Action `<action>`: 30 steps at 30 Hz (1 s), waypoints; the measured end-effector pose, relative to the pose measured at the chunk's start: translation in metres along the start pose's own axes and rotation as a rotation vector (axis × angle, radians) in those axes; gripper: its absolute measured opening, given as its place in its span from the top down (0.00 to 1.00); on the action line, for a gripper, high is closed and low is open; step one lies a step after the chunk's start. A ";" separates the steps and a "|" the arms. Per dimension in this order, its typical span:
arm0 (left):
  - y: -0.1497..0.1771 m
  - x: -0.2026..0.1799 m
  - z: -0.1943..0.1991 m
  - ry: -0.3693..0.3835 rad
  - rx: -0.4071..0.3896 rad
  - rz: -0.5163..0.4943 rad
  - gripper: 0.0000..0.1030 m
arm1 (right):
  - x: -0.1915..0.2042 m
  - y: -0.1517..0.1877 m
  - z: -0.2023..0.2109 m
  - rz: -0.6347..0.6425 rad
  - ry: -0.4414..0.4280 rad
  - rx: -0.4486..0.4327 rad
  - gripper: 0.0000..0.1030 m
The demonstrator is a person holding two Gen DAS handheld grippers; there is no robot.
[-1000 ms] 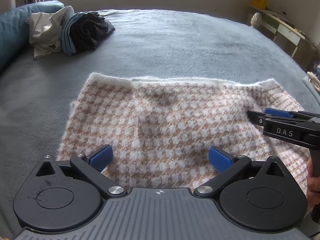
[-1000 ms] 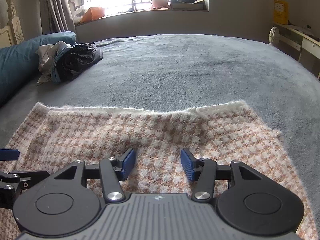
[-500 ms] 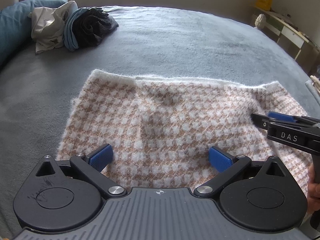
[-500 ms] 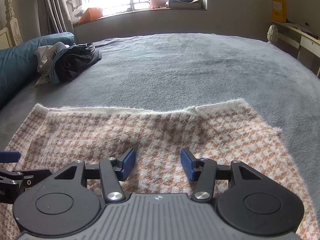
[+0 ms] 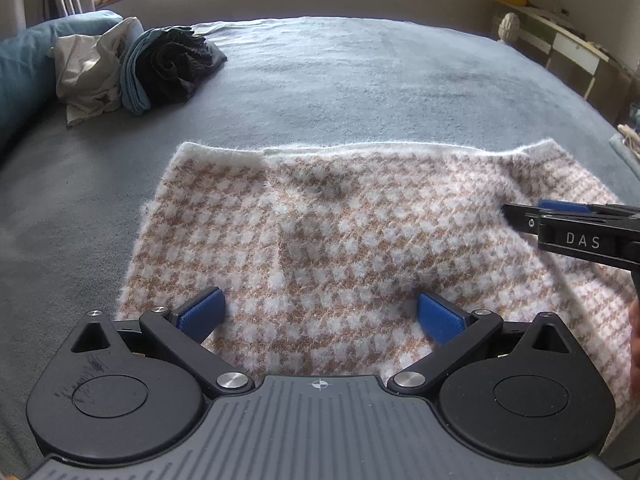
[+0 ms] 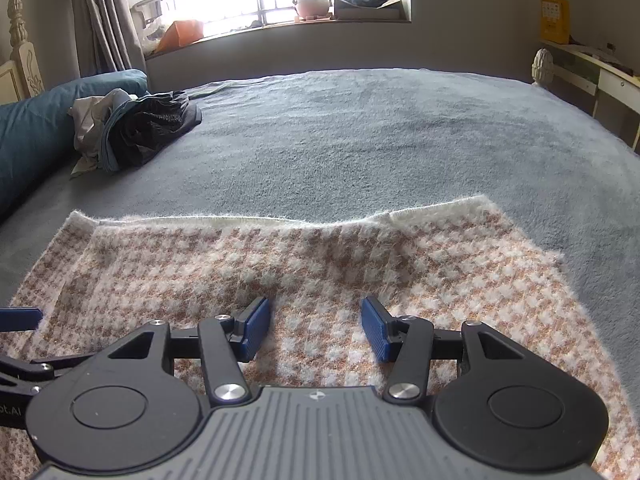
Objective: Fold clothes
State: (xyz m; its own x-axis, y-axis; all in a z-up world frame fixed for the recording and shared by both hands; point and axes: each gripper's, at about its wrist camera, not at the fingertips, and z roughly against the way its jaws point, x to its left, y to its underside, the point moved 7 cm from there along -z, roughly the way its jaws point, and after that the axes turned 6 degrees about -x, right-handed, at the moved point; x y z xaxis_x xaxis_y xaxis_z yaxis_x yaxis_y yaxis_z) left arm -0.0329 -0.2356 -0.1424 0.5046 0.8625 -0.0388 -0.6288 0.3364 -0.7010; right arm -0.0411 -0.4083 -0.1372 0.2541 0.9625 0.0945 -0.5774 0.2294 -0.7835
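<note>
Fuzzy checked garment (image 5: 360, 240) lies flat on grey bed (image 5: 360, 80) — left gripper (image 5: 320, 316) and right gripper (image 6: 316, 328) both gape, empty.

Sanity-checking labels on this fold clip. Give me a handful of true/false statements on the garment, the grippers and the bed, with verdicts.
1. The houndstooth garment lies spread flat on the grey bed cover. True.
2. The left gripper is clamped on a fold of the garment. False: its jaws stand wide apart over the cloth, with nothing pinched.
3. The right gripper is open, with the garment below it. True.
4. The garment's cream band is on the edge nearest the cameras. False: it runs along the far edge.
5. A pile of crumpled clothes sits at the far left beside a blue pillow. True.
6. The pile of clothes rests on top of the garment. False: bare bed cover separates them.
</note>
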 end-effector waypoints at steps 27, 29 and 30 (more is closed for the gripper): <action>-0.026 0.000 0.016 0.128 -0.229 0.144 0.00 | -0.002 0.001 -0.001 -0.024 -0.009 0.010 0.48; -0.031 -0.003 0.010 0.141 -0.236 0.159 0.00 | -0.001 0.000 -0.001 -0.025 -0.003 0.016 0.48; -0.032 -0.003 0.005 0.132 -0.238 0.166 0.00 | -0.001 0.000 -0.001 -0.025 0.000 0.019 0.48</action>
State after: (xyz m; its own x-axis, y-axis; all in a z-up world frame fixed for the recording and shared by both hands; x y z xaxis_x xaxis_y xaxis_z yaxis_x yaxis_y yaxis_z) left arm -0.0174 -0.2466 -0.1165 0.4888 0.8364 -0.2482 -0.5611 0.0835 -0.8235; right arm -0.0402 -0.4092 -0.1382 0.2689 0.9564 0.1142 -0.5856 0.2565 -0.7690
